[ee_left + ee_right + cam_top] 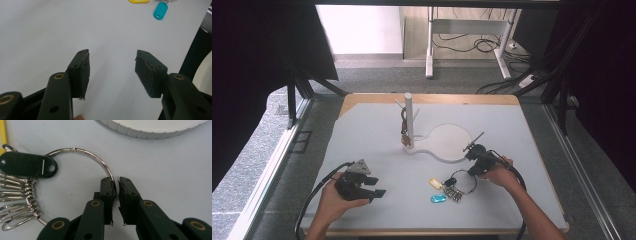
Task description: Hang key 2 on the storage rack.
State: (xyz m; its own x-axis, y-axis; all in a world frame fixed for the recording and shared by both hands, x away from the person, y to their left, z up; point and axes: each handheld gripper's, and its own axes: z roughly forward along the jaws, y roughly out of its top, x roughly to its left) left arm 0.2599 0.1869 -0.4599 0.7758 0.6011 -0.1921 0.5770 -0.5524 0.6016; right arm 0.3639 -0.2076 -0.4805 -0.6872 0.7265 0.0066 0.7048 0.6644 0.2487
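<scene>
On the white table (377,135) your right gripper (116,186) is almost closed around the big key ring (92,156), which lies flat toward 9 o'clock from it, while your left gripper (112,71) waits wide open, holding nothing.

Left claw (374,187) agape, right claw (473,165) pinched.

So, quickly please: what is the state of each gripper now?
Left gripper: open, holding nothing, above the bare table.
Right gripper: closed on the wire of the key ring.
</scene>
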